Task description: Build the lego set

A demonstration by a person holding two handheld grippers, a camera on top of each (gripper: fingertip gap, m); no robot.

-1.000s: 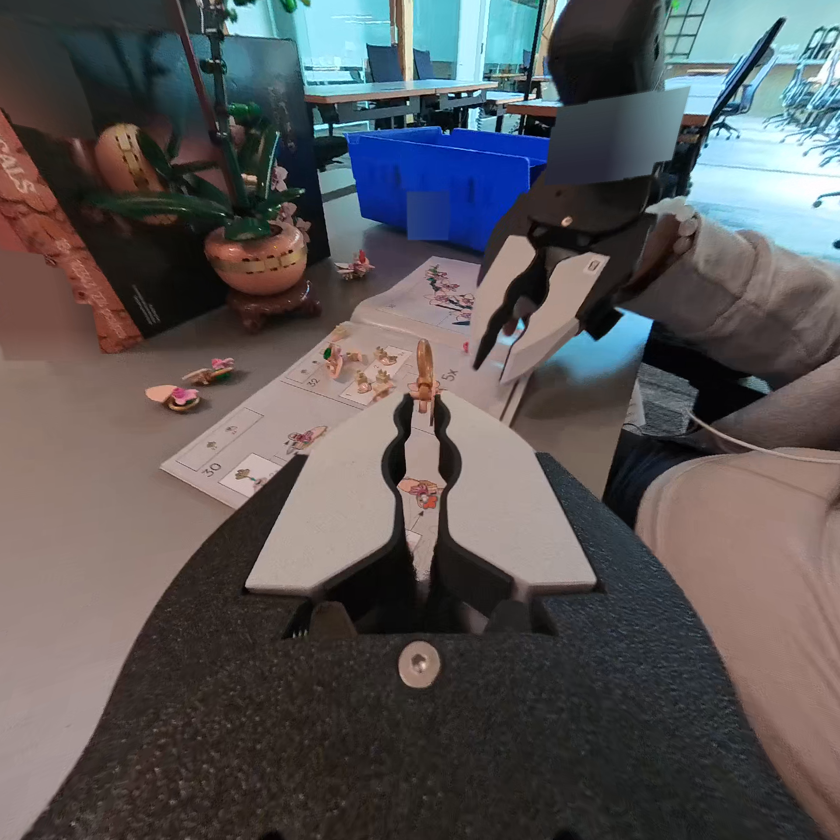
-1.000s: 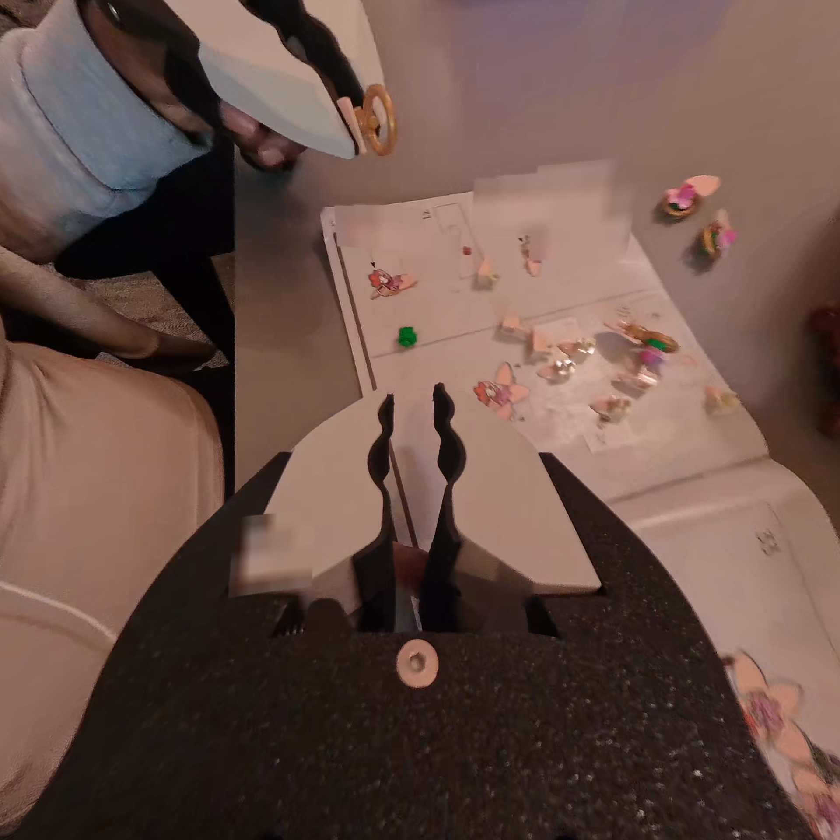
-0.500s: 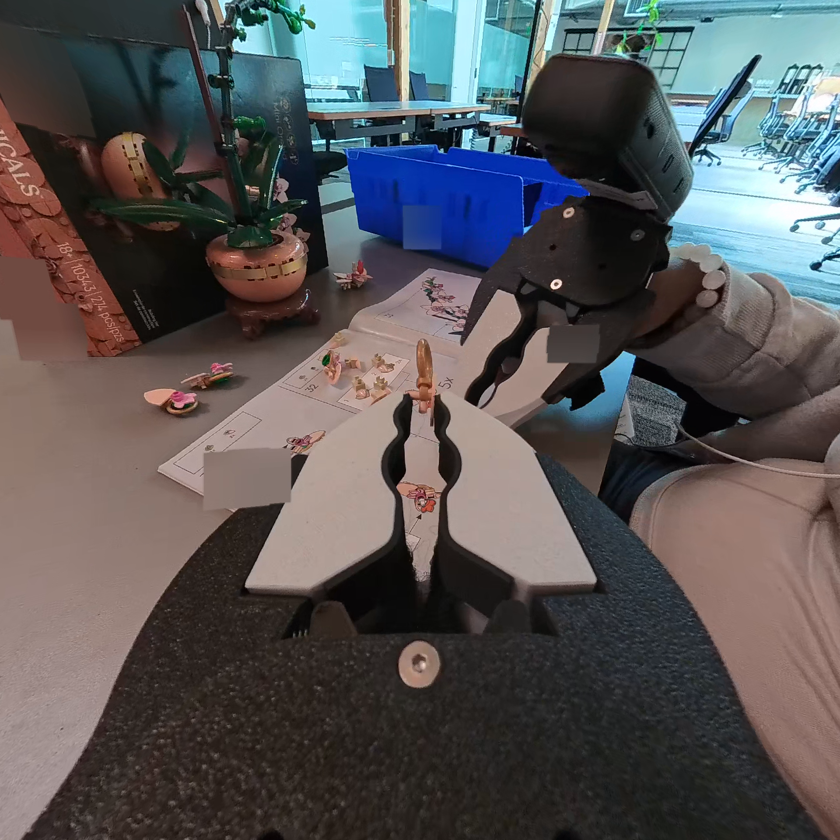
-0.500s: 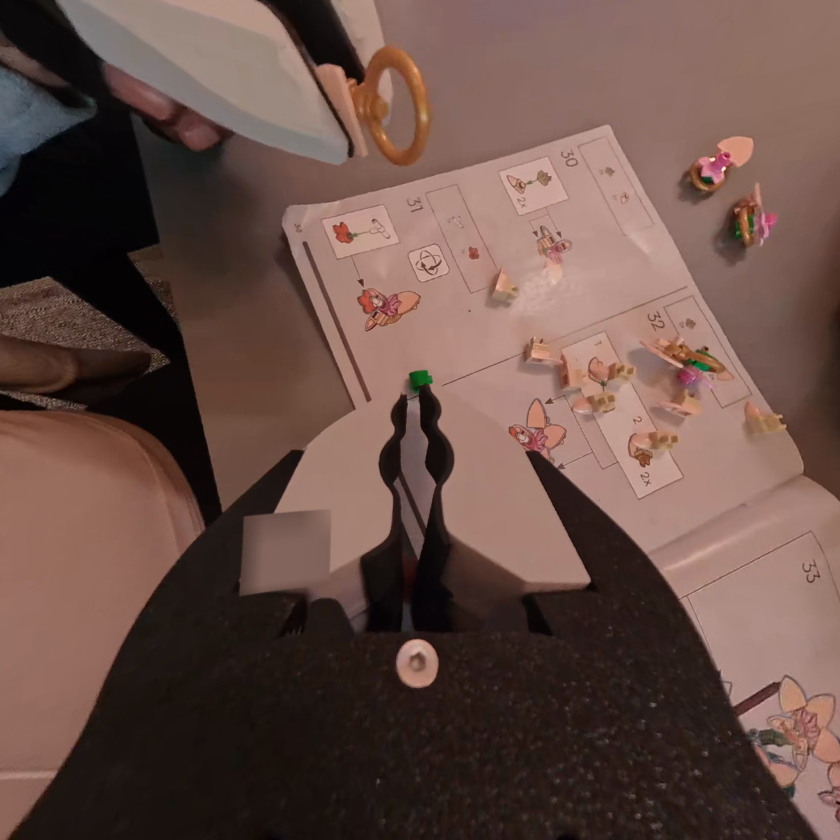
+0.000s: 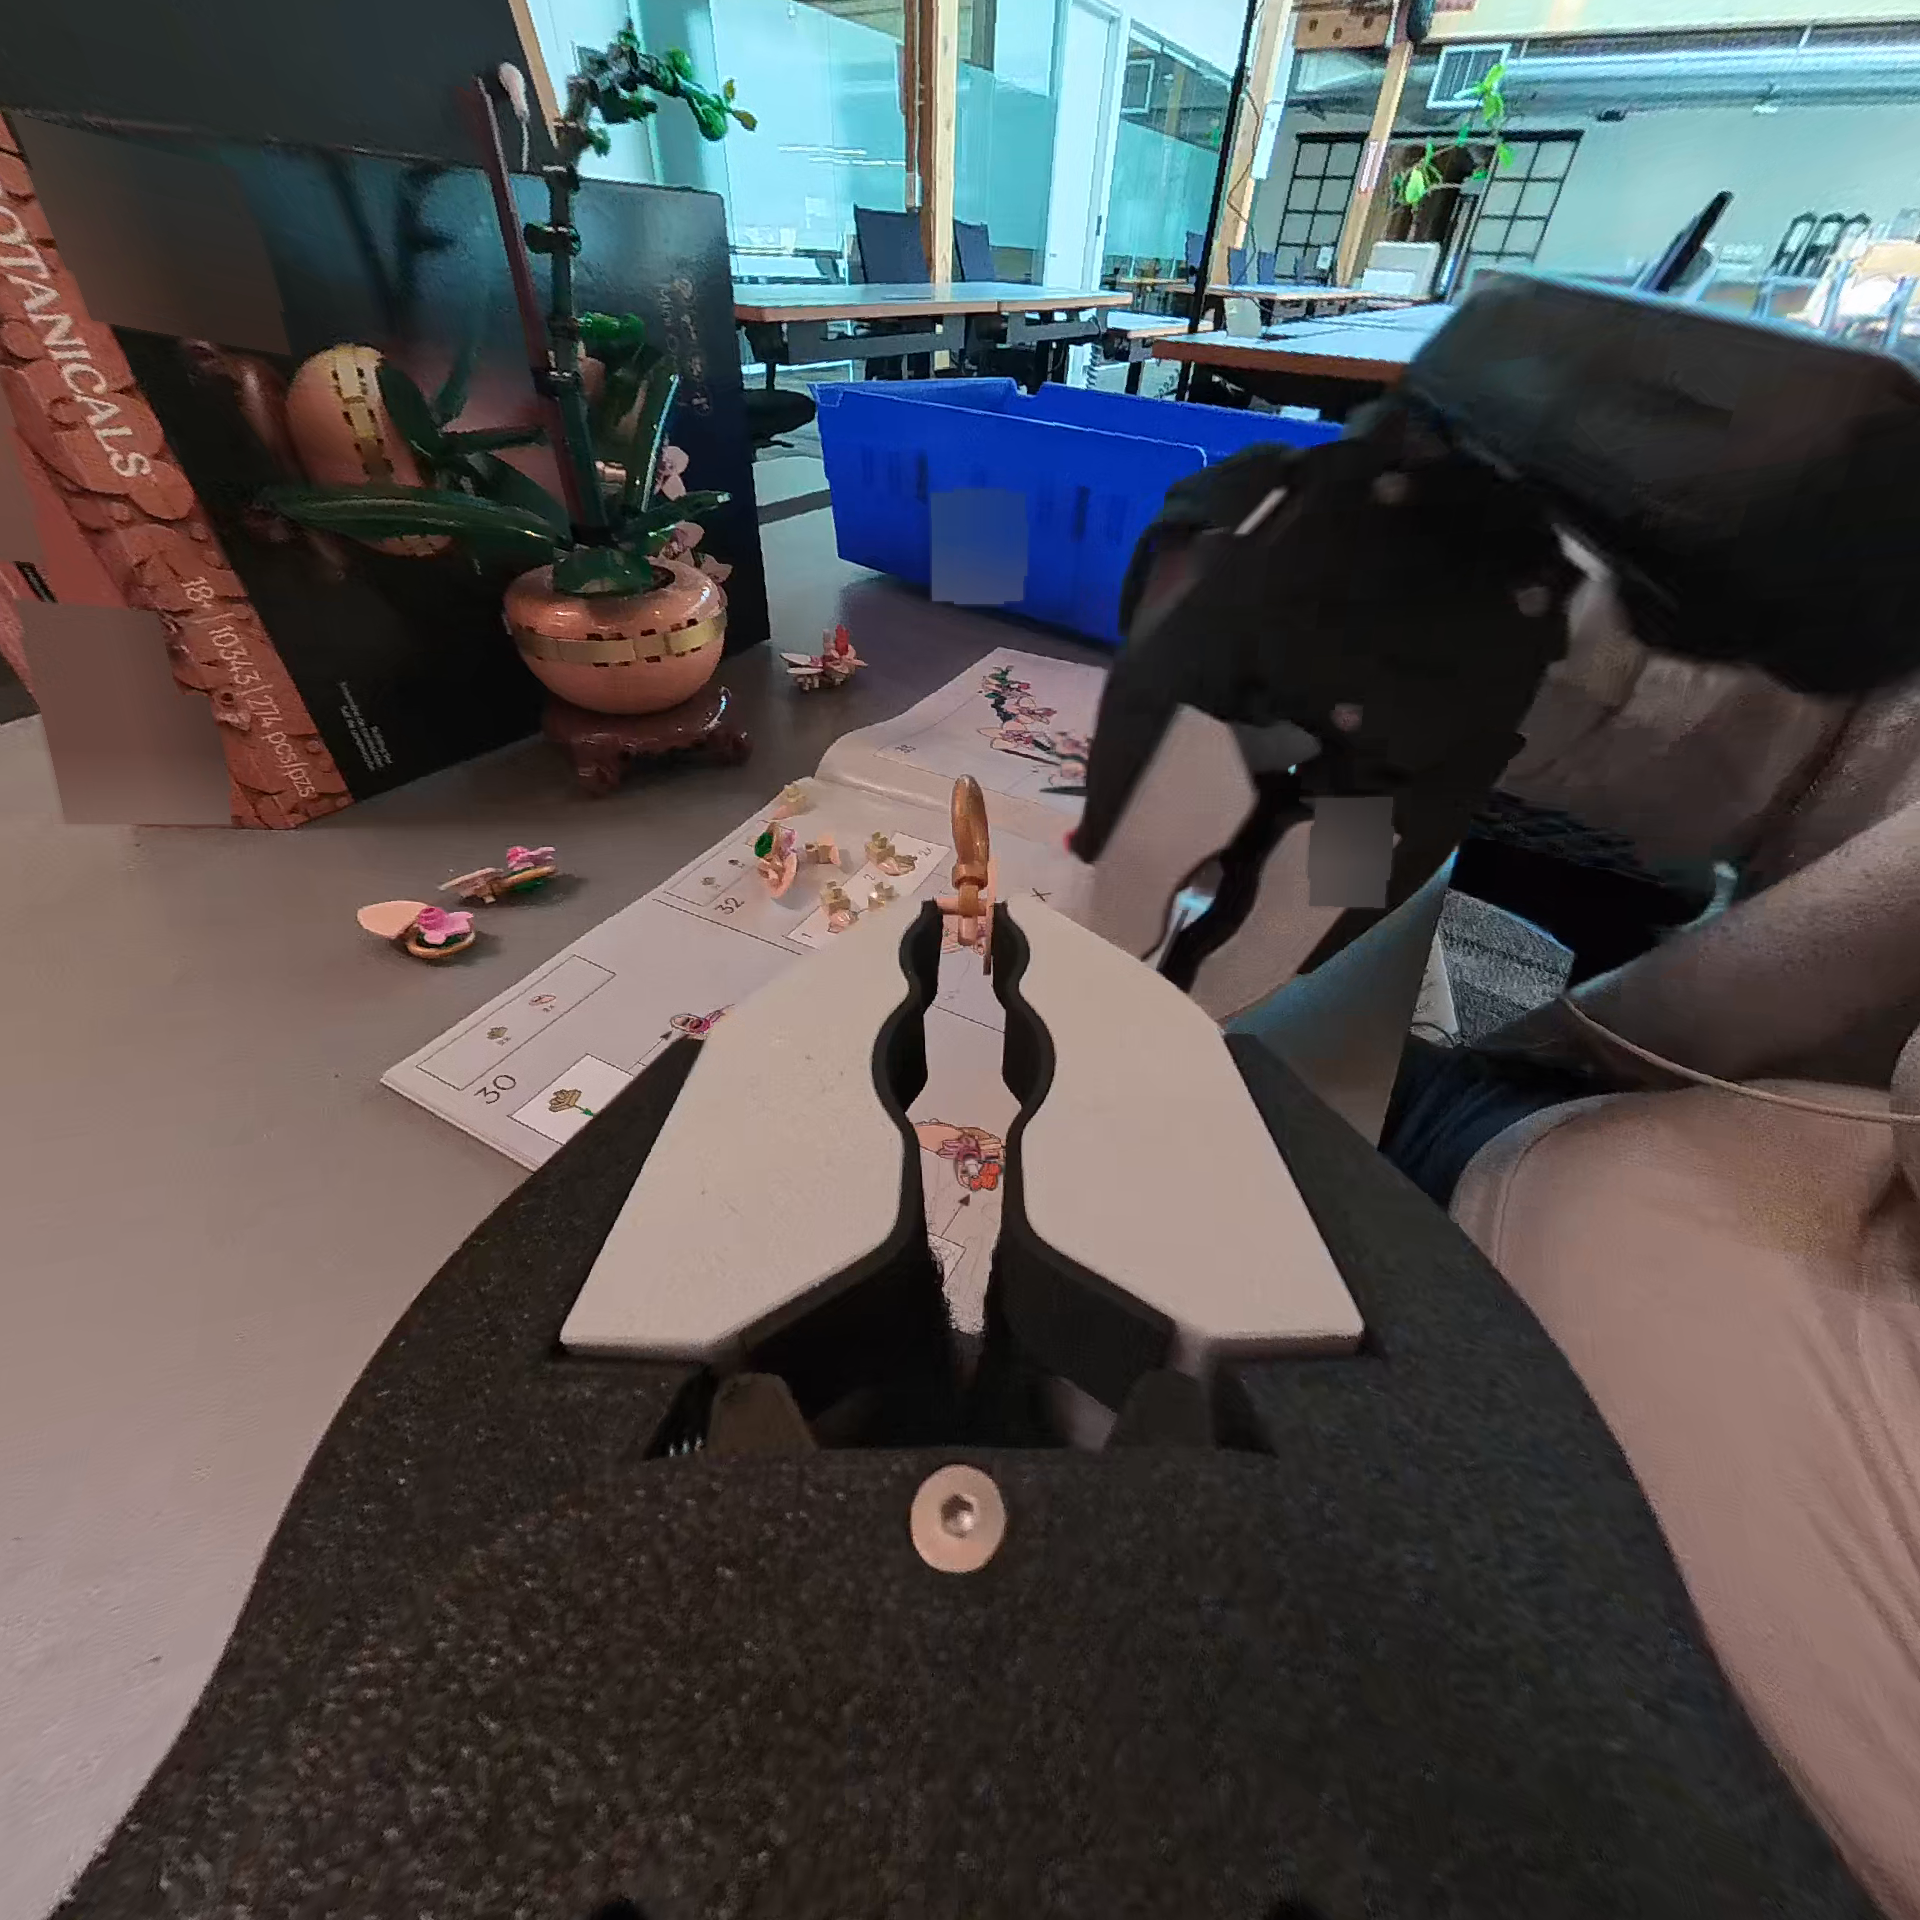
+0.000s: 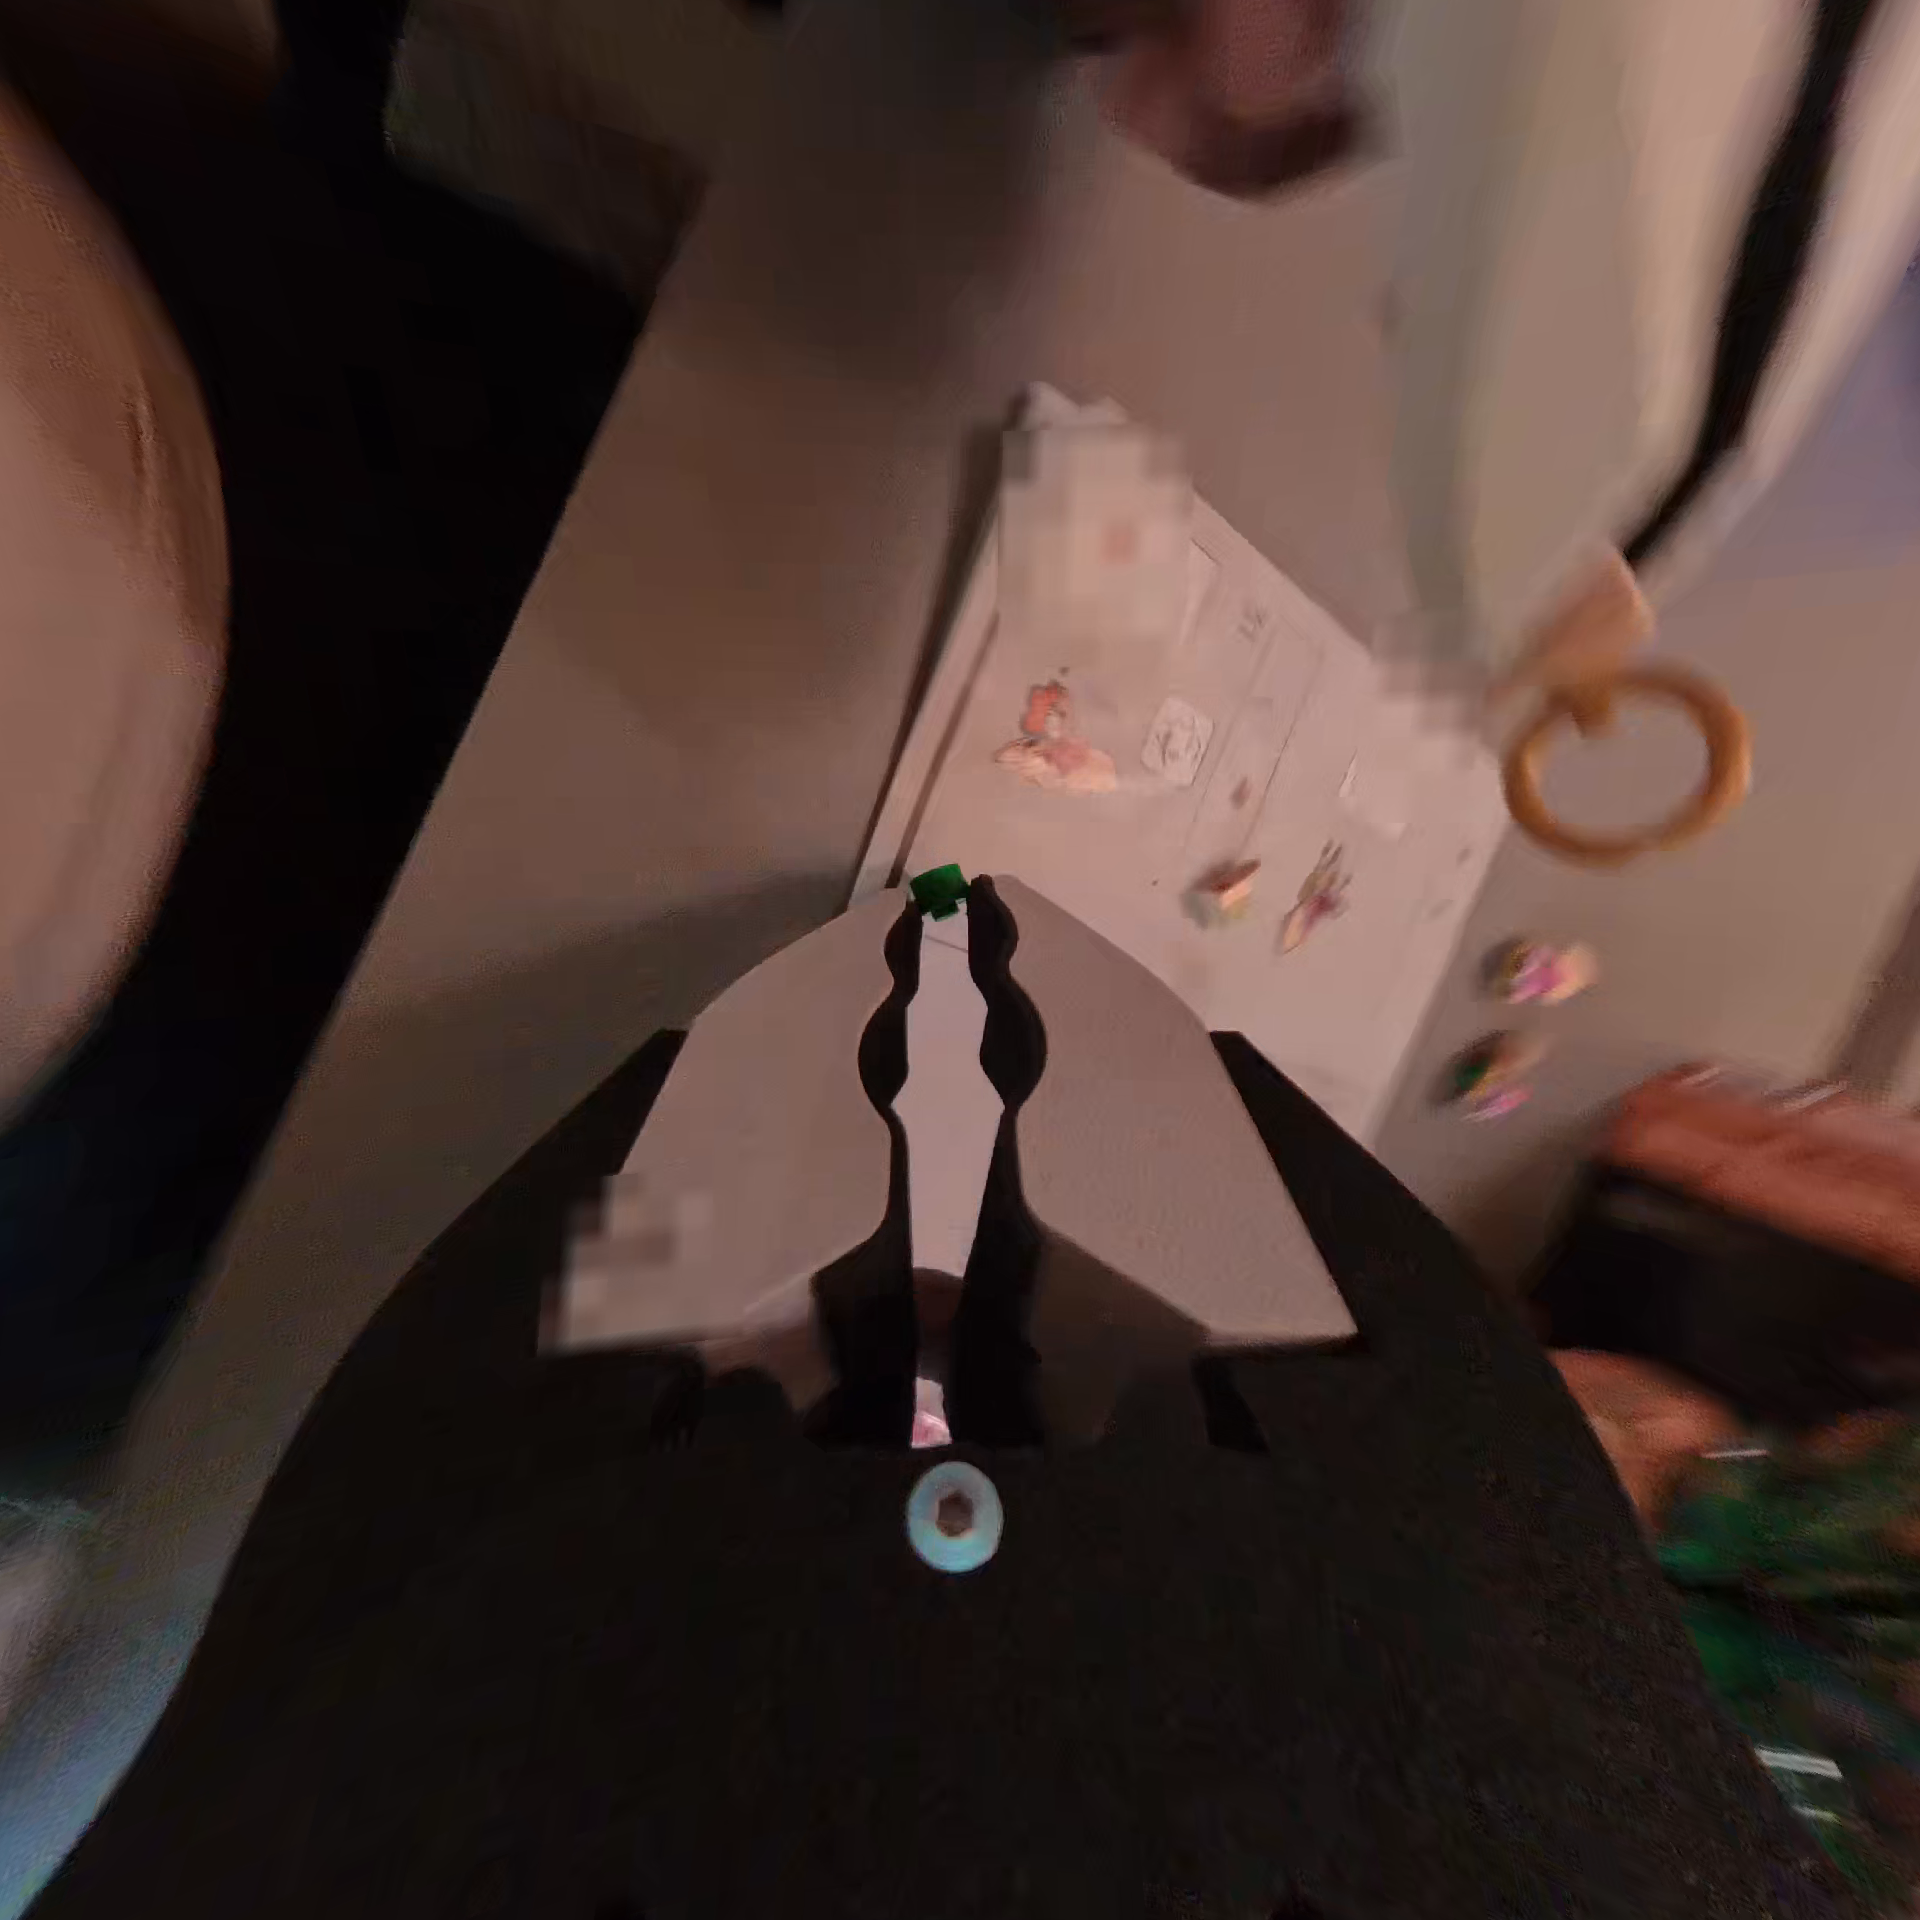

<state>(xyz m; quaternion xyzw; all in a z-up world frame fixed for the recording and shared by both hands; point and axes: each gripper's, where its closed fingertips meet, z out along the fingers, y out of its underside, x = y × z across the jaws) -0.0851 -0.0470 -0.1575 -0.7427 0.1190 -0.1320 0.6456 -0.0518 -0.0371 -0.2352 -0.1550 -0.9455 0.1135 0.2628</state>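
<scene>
My left gripper (image 5: 966,920) is closed on a small tan piece with a gold ring (image 5: 968,831). My right gripper (image 6: 943,896) pinches a small green piece (image 6: 938,890) at its tips, above the open booklet (image 6: 1195,748).

- the right wrist view is smeared throughout; the loose pieces (image 6: 1226,891) on the instruction booklet (image 6: 1101,623) cannot be told apart.
- the right gripper (image 5: 1127,899) is blurred in the left wrist view, fingertips unclear.
- the set's box (image 5: 208,499) is cut off by the frame's left edge.
</scene>
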